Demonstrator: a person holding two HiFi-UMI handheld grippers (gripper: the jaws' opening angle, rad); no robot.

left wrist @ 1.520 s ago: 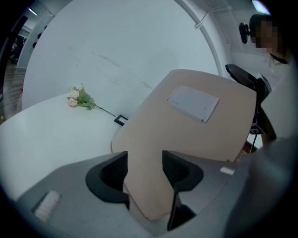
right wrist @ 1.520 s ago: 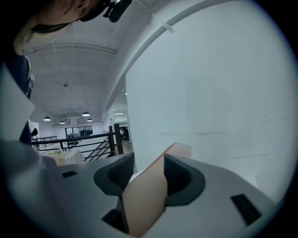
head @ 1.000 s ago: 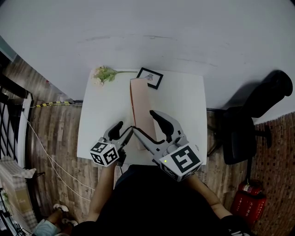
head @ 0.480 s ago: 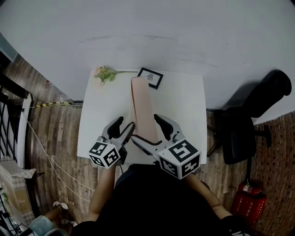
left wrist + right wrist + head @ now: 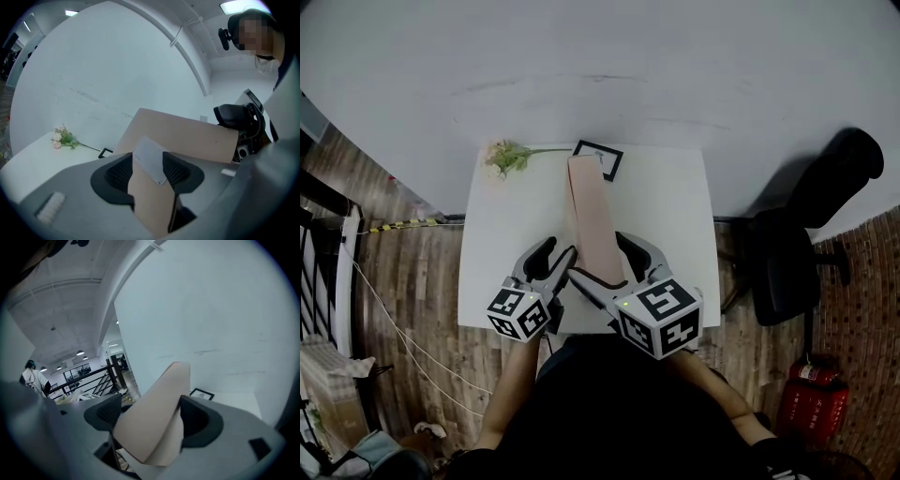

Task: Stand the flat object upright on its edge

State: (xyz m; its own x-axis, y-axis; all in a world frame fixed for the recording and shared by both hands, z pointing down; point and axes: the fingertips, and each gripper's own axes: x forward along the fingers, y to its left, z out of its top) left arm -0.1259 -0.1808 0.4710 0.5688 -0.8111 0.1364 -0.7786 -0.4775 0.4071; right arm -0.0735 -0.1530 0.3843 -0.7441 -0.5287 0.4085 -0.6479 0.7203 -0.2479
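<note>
White wall [image 5: 628,66] backs a small white table [image 5: 675,216] that stands on a wooden floor [image 5: 412,272]. A flat cardboard box [image 5: 592,216] runs down the middle of the table from its near edge towards the far edge. It is raised off its broad face and seen nearly edge-on from above, its tan side turned a little to the right. Both grippers meet it at its near end.

The left gripper [image 5: 147,172] sits on the left of that end. Its jaws are closing, with both ribbed pads against the cardboard, and a white label [image 5: 149,159] on the box shows between them. The right gripper [image 5: 145,420] sits just to the right. Its jaws are opening and stand wide, with the box's end between them but not clamped.

At the table's far edge a flower sprig [image 5: 508,156] lies to the left, and a small black-framed picture [image 5: 597,159] lies just beyond the box's far end. A black chair [image 5: 806,253] stands right of the table, and a red fire extinguisher [image 5: 811,403] is nearer on the floor.
</note>
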